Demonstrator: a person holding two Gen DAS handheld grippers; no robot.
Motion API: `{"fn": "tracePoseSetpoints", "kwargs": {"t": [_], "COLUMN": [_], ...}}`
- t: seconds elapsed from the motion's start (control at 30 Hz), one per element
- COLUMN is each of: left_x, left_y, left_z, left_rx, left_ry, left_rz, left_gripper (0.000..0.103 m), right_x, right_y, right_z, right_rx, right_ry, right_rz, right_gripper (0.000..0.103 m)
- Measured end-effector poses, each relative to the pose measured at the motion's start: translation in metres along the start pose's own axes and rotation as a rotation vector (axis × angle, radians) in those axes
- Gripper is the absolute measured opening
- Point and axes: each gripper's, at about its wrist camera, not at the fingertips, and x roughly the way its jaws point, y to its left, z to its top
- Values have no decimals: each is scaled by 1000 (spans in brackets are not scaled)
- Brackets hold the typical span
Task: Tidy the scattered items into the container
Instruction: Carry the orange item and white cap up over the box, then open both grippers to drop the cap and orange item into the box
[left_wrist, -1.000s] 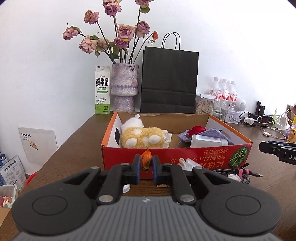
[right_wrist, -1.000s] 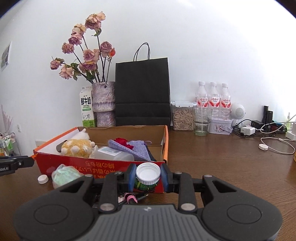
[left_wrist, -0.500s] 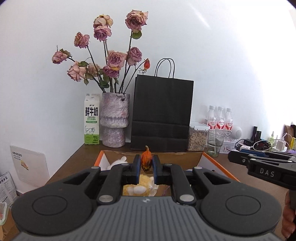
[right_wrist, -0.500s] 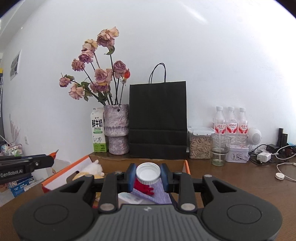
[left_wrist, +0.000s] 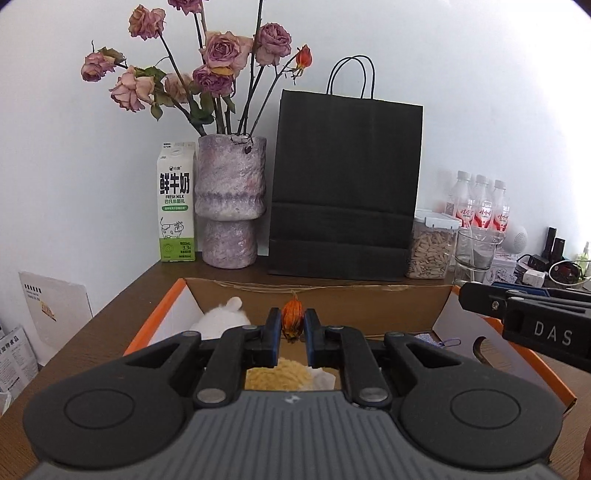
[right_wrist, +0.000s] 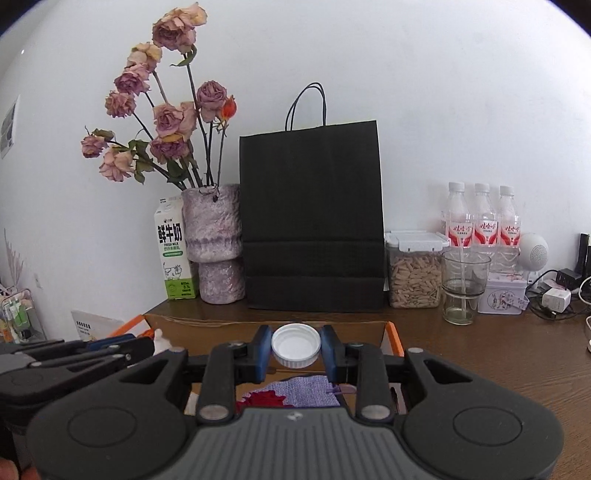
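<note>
My left gripper (left_wrist: 292, 326) is shut on a small orange dried flower bud (left_wrist: 293, 319) and hangs over the open orange cardboard box (left_wrist: 155, 321). Below it a yellow and white plush toy (left_wrist: 277, 374) lies in the box. My right gripper (right_wrist: 295, 349) is shut on a white bottle cap (right_wrist: 295, 344), held over the right half of the same box (right_wrist: 394, 338). Under it lie a purple cloth (right_wrist: 306, 387) and a red item (right_wrist: 264, 400). Each gripper shows at the edge of the other's view: the right gripper (left_wrist: 524, 317), the left gripper (right_wrist: 74, 354).
Along the wall behind the box stand a milk carton (left_wrist: 176, 212), a vase of dried roses (left_wrist: 231, 206), a black paper bag (left_wrist: 343, 184), a jar of seeds (right_wrist: 415, 269), a glass (right_wrist: 463, 286) and three water bottles (right_wrist: 482, 218). Chargers and cables (right_wrist: 554, 295) lie at the far right.
Both grippers have travelled forward from in front of the box to over it, each still gripping its item. The box's front wall has dropped out of sight below the grippers.
</note>
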Motion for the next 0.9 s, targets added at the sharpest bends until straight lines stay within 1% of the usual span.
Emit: {"fn": "tracePoseSetpoints", "kwargs": {"t": [0.27, 0.47, 0.67, 0.73, 0.77, 0.8, 0.83, 0.87, 0.9], "left_x": [-3, -6, -12, -15, -17, -20, -23, -28, -34], "left_y": [0, -4, -5, -3, -3, -2, -1, 1, 2], "left_z": [-2, -2, -2, -1, 0, 0, 1, 1, 0], "left_rx": [4, 18, 18, 9, 5, -2, -10, -25, -31], "left_ry": [-10, -20, -53, -70, -75, -83, -102, -140, -188], "left_rz": [10, 7, 8, 20, 29, 42, 60, 102, 115], "left_gripper": [13, 13, 14, 17, 31, 64, 83, 103, 103], "right_x": [-4, -4, -6, -7, -9, -10, -13, -16, -22], "right_y": [7, 6, 7, 7, 7, 7, 8, 9, 9], "right_z": [-7, -9, -8, -8, -7, -7, -6, -6, -7], "right_rx": [-37, -40, -40, -34, -28, -26, -29, -37, -41], "right_ry": [-1, 7, 12, 15, 11, 6, -4, -20, -51], "right_rz": [-18, -24, -14, -9, -4, -4, -12, -22, -33], "right_gripper": [27, 27, 27, 29, 33, 52, 82, 95, 102]}}
